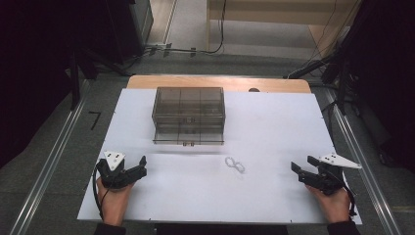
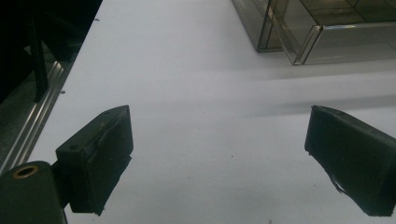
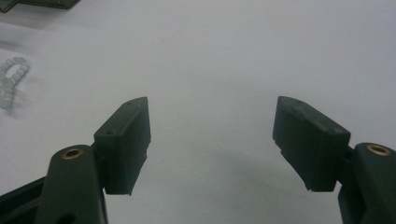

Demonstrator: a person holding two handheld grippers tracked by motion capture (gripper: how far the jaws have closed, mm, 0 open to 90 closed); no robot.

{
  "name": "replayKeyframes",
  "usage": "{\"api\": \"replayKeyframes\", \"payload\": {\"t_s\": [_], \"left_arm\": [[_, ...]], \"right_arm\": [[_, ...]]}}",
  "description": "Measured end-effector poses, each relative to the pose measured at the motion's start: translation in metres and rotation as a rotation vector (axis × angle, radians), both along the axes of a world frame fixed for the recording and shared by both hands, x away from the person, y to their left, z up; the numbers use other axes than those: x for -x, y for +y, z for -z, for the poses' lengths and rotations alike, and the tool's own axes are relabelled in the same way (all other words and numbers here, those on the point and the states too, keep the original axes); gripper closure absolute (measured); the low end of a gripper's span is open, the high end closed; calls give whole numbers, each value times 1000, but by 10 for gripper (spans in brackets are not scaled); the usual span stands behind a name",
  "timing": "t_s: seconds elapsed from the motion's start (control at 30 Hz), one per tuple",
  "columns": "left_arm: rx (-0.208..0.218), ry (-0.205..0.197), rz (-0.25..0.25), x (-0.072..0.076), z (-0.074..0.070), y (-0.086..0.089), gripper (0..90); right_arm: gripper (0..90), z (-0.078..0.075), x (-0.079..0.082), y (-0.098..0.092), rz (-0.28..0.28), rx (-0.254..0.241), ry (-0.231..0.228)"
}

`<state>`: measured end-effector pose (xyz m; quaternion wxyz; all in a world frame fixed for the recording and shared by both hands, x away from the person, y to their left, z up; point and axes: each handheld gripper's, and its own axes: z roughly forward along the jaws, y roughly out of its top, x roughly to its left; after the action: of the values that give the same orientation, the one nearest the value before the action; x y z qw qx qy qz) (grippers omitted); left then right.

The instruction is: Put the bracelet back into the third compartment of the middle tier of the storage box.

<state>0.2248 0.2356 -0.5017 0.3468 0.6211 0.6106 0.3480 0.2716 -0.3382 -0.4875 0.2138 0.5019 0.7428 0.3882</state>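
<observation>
A smoky see-through compartment box (image 1: 188,115) stands shut at the back middle of the white sheet (image 1: 279,132). In front of it, slightly right of centre, lies a small bracelet of pale beads (image 1: 235,164). My left gripper (image 1: 142,166) rests at the front left, open and empty, pointing right. My right gripper (image 1: 302,164) rests at the front right, open and empty, pointing left. In the left gripper view the open jaws of my left gripper (image 2: 219,116) frame bare sheet, with the box (image 2: 317,28) ahead at the upper right. In the right gripper view my right gripper (image 3: 212,112) is open, and the bracelet (image 3: 9,81) lies far left.
The sheet covers a wooden table whose back edge (image 1: 220,82) shows behind the box. Metal rails (image 1: 54,156) run along the floor on both sides. Dark stands and cables (image 1: 195,49) sit beyond the table.
</observation>
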Motion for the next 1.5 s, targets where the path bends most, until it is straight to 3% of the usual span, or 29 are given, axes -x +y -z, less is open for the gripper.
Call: {"api": "replayKeyframes", "payload": {"t_s": [0.47,0.97,1.5], "left_arm": [[1,4,-6,-1,1,1,80],[-2,7,1,-2,2,-1,80],[-1,10,3,-2,2,-1,81]], "right_arm": [[262,0,0,7,-24,25,-4],[264,-1,1,13,-43,5,-4],[264,1,0,23,-74,24,12]]}}
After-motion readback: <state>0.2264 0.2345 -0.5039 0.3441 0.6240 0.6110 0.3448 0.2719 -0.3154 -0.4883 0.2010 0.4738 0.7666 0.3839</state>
